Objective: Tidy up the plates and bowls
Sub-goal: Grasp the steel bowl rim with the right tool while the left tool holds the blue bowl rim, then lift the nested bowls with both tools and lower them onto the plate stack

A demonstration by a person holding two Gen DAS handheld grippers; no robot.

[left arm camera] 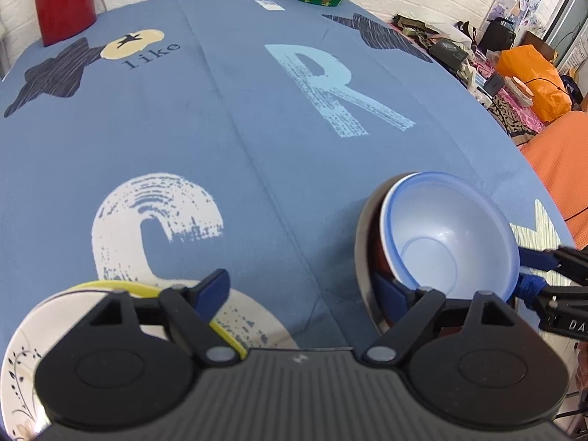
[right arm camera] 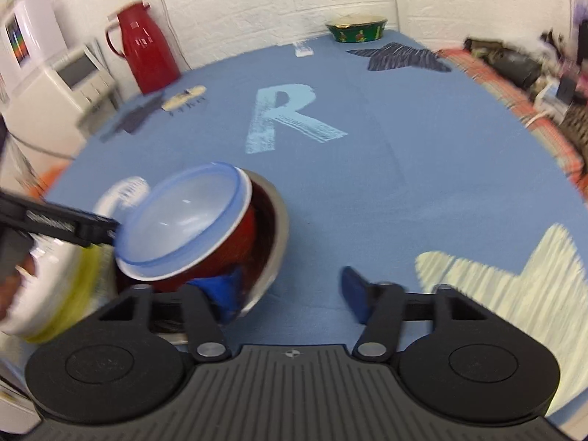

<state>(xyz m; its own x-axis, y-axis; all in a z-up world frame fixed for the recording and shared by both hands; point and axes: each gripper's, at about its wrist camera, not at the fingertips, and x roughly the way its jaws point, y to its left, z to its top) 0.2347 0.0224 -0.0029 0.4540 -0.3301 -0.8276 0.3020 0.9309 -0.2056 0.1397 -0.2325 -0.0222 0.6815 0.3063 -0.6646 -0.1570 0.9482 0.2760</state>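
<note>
Right view blurred. Nested bowls [left arm camera: 452,235] tilted, lower part hidden. Left tongs [left arm camera: 301,294] and right tongs [right arm camera: 290,294] both gape wide, empty. Bench [left arm camera: 257,139] beyond open.

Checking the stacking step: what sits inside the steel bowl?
Nested in the steel bowl is a red bowl, and inside that a light blue bowl, itself empty. The lower bowls' bottoms are covered, so anything beneath cannot be seen.
</note>
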